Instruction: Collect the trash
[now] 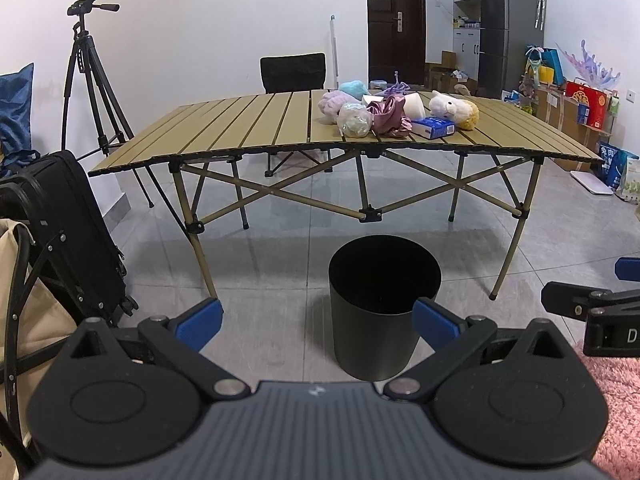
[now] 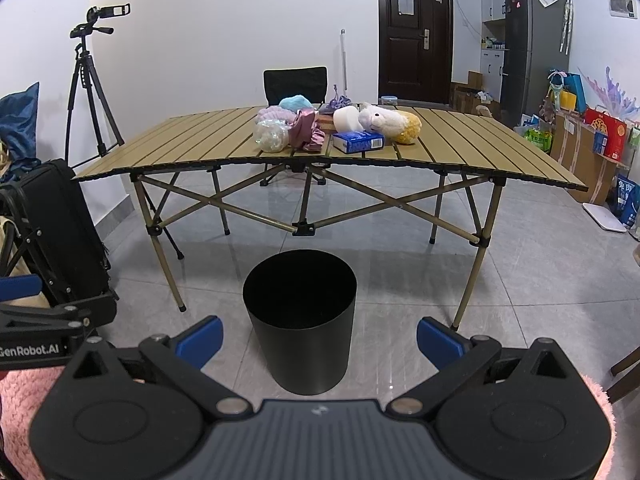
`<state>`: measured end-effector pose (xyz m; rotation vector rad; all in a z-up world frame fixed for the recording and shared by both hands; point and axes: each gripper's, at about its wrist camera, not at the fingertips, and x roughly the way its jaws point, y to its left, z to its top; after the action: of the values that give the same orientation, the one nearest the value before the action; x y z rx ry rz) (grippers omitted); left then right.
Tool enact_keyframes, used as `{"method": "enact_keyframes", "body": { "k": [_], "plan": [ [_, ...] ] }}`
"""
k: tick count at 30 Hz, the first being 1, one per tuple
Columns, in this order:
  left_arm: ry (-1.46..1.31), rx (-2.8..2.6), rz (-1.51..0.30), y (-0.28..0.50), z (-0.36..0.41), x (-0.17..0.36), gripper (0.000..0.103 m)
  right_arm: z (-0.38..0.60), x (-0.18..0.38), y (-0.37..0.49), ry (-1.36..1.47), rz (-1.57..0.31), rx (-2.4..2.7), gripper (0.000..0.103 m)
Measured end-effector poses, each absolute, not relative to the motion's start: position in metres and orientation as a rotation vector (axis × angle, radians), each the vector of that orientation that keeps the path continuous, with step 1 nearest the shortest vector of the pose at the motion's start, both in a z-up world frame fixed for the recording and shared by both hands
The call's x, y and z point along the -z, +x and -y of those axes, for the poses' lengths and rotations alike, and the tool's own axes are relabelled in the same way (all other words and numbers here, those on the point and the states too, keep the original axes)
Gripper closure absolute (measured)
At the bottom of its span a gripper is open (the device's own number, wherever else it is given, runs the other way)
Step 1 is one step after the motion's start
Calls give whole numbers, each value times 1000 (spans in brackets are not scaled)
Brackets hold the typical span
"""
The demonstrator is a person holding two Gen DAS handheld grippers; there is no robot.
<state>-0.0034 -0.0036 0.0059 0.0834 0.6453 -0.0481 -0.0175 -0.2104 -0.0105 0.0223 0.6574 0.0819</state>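
Observation:
A black round bin [image 1: 382,304] [image 2: 300,320] stands on the floor in front of a tan folding table [image 1: 240,128] [image 2: 180,144]. On the table lies a pile: a crumpled clear plastic bag [image 1: 354,120] [image 2: 272,134], mauve satin cloth [image 1: 390,116] [image 2: 306,130], a blue tissue pack [image 1: 434,127] [image 2: 359,141], a white paper roll [image 1: 414,105] [image 2: 346,118] and a white and yellow plush toy [image 1: 454,109] [image 2: 390,120]. My left gripper [image 1: 318,322] is open and empty, low before the bin. My right gripper [image 2: 320,340] is open and empty too.
A black suitcase [image 1: 80,232] [image 2: 60,232] and a camera tripod [image 1: 94,80] [image 2: 90,80] stand at the left. A black chair [image 1: 294,72] sits behind the table. Boxes and bags [image 1: 580,108] line the right wall near a fridge [image 1: 508,28]. Grey tiled floor surrounds the bin.

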Motion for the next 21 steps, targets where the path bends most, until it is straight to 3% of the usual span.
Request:
{"method": "enact_keyframes", "body": {
  "k": [21],
  "plan": [
    [84,49,-639,-3,4,-10,0,207,7,-16,19,-646,-78,0]
  ]
}}
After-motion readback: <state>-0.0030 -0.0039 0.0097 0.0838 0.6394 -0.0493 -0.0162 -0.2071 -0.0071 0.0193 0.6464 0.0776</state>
